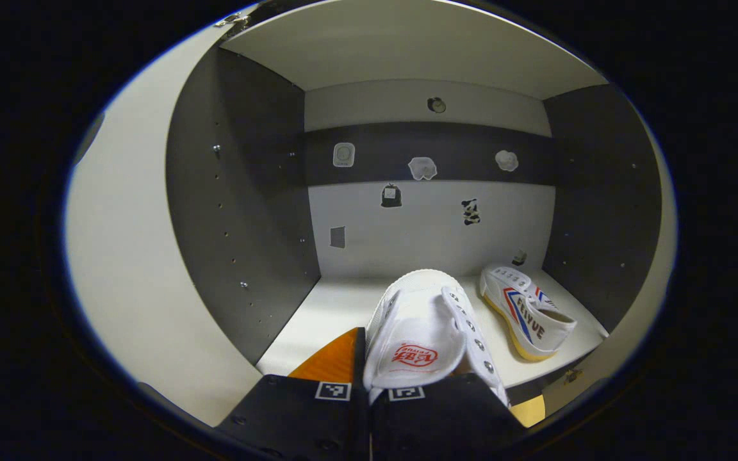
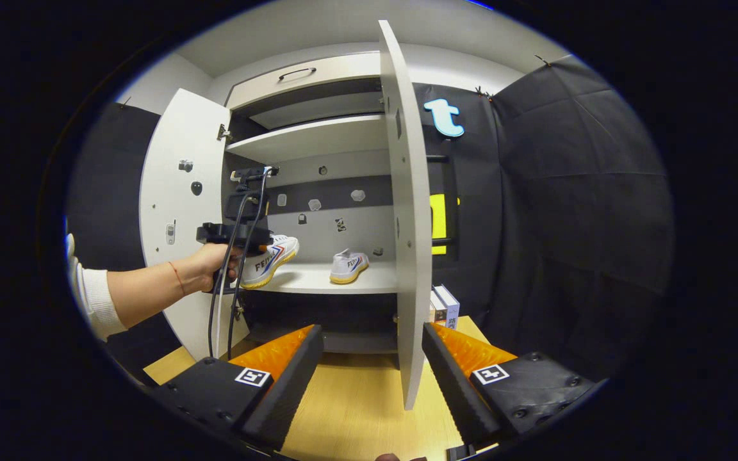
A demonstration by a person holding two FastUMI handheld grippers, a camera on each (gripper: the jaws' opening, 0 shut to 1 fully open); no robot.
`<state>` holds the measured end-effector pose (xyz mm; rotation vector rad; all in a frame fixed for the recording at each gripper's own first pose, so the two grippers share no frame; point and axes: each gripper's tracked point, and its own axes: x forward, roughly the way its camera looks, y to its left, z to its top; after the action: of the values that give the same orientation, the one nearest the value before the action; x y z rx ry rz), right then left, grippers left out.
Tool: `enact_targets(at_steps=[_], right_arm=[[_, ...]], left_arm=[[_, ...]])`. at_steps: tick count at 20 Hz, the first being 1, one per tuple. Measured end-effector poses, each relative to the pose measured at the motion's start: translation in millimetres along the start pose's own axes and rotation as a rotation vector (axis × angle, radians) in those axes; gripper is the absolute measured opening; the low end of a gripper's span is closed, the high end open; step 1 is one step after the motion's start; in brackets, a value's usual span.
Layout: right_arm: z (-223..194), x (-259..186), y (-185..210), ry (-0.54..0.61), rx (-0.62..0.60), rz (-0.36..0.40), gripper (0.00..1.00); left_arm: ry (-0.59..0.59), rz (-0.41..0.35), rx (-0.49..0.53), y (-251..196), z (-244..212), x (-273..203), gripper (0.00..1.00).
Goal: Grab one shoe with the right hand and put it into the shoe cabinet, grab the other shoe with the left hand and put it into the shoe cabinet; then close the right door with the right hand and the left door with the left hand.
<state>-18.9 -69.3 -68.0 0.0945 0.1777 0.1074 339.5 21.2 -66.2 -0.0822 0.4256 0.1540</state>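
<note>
Reaching into the shoe cabinet, the left tongs are clamped on the second shoe, low centre of the left gripper view, above the shelf. The first shoe already sits there, lower right. The right tongs gape wide with nothing between them, facing the right door. Setting this shoe down and shutting both doors seems left.
</note>
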Motion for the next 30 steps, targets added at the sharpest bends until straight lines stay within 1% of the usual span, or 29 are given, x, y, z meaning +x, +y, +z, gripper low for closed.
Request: enact_targets(at_steps=[3, 5, 8, 11, 16, 18, 21, 23, 24, 26, 27, 29, 30], right_arm=[[-0.8, 0.2, -11.2, 0.007, 0.006, -0.016, 0.99], [-1.6, 1.1, -14.8, 0.012, -0.002, -0.022, 0.99], [-2.6, 1.9, -18.9, 0.02, -0.01, -0.023, 0.99], [-7.0, 3.4, -23.5, 0.028, -0.007, -0.029, 0.99], [-8.0, 0.5, -34.6, 0.026, 0.005, -0.054, 0.99], [-10.5, -2.5, -40.4, 0.027, 0.013, -0.063, 0.99], [-8.5, -5.0, -46.5, 0.021, 0.026, -0.078, 0.99], [-8.8, -6.7, -50.4, 0.017, 0.04, -0.084, 0.99], [-8.9, -7.7, -51.7, 0.016, 0.046, -0.086, 0.99], [-9.1, -9.2, -51.7, 0.014, 0.056, -0.087, 0.97], [-9.3, -10.2, -51.2, 0.014, 0.061, -0.086, 0.97], [-6.1, -11.6, -49.8, 0.008, 0.071, -0.082, 0.96], [-4.8, -12.7, -49.5, 0.001, 0.069, -0.081, 0.96]], left_arm=[[0.043, 0.057, -0.007, 7.1, 4.4, 43.7, 0.07], [0.057, 0.096, -0.004, 12.7, 7.9, 64.3, 0.07], [0.069, 0.126, -0.018, 12.0, 8.8, 88.6, 0.06], [0.11, 0.154, -0.013, 9.7, -2.6, 108.5, 0.06], [0.177, 0.171, 0.003, -1.0, -17.1, 130.7, 0.06], [0.188, 0.19, 0.018, -2.7, -14.5, 136.8, 0.07], [0.211, 0.193, 0.05, -4.7, -17.0, 138.6, 0.07], [0.226, 0.195, 0.062, -3.5, -18.6, 132.9, 0.11], [0.217, 0.207, 0.073, -0.8, -16.0, 128.1, 0.11], [0.23, 0.199, 0.096, -0.7, -16.6, 119.7, 0.39], [0.23, 0.2, 0.103, 1.0, -16.4, 115.0, 0.43], [0.213, 0.194, 0.105, 5.4, -15.6, 108.0, 0.67], [0.202, 0.188, 0.105, 6.6, -14.4, 102.2, 0.77]])
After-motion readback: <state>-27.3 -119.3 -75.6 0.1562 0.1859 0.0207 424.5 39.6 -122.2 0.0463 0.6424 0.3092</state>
